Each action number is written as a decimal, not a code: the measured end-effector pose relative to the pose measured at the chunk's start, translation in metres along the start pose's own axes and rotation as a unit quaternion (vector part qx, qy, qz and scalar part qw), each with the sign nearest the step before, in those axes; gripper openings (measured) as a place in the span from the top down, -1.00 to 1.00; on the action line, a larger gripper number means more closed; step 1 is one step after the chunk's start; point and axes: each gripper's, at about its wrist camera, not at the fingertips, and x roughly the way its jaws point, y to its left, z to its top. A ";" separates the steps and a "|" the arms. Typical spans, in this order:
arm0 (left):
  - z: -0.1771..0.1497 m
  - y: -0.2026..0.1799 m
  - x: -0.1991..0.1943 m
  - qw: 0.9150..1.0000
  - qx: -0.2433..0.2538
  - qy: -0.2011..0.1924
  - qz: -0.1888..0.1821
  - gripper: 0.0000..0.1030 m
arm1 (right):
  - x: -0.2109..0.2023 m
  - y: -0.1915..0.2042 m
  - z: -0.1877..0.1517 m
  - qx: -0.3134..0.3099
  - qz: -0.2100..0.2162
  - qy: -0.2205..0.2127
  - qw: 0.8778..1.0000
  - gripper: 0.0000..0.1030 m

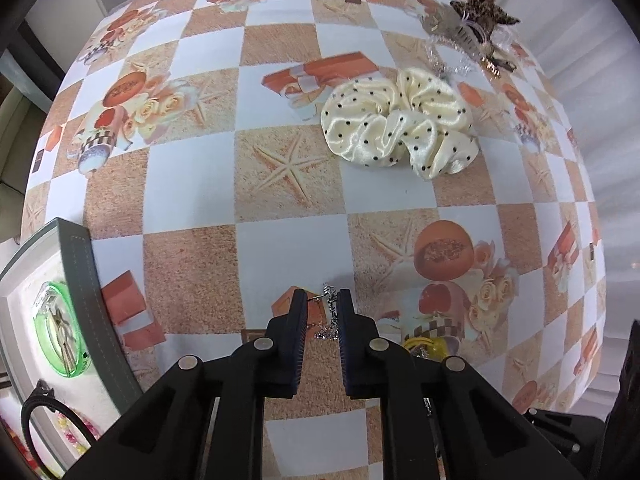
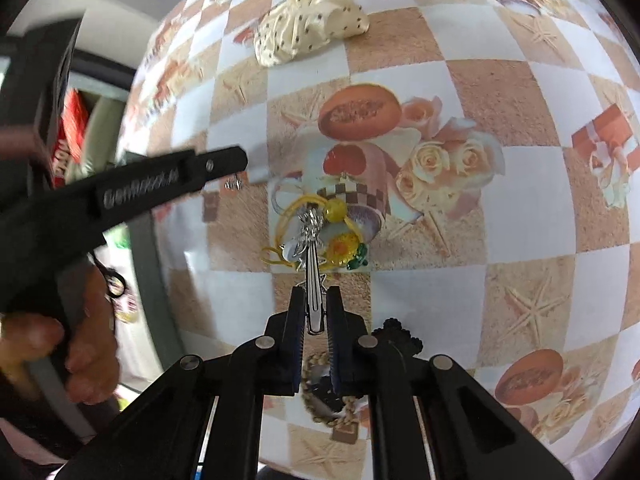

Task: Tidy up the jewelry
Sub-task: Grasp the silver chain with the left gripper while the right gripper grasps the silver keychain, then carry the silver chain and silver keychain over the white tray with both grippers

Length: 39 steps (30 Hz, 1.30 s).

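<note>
My left gripper [image 1: 322, 300] points down at the checked tablecloth [image 1: 192, 184], its jaws narrowed on a small silver chain piece [image 1: 329, 312] that sits between the tips. The right wrist view shows that gripper [image 2: 236, 160] with the silver piece [image 2: 234, 182] just under its tip. My right gripper [image 2: 315, 296] is shut on a slim silver hair clip [image 2: 313, 300]. The clip's ornate end [image 2: 308, 232] lies over a yellow hair tie with a sunflower [image 2: 344, 248]. A grey jewelry box [image 1: 80, 280] stands at the left edge.
A cream dotted scrunchie [image 1: 400, 124] lies mid-table, with a pile of hair clips [image 1: 472, 28] behind it. The box holds a green round case [image 1: 60, 332] and a black hair tie [image 1: 40, 412]. A woven piece [image 2: 320, 400] and black beads [image 2: 400, 332] lie under my right gripper. A hand [image 2: 80, 352] grips the left tool.
</note>
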 end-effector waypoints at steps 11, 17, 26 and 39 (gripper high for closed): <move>-0.016 0.017 -0.043 0.999 -0.008 -0.032 -0.019 0.64 | -0.031 -0.002 0.004 0.015 0.023 -0.008 1.000 0.78; -0.033 0.024 -0.062 0.999 -0.008 -0.046 -0.016 0.64 | -0.049 -0.001 0.000 0.009 0.023 -0.013 1.000 0.78; -0.060 0.049 -0.084 0.998 -0.030 -0.058 -0.014 0.64 | -0.063 0.019 0.006 -0.008 0.019 -0.021 1.000 0.78; -0.092 0.099 -0.112 0.993 -0.083 -0.086 -0.006 0.64 | -0.070 0.076 0.018 -0.064 0.029 -0.023 0.997 0.78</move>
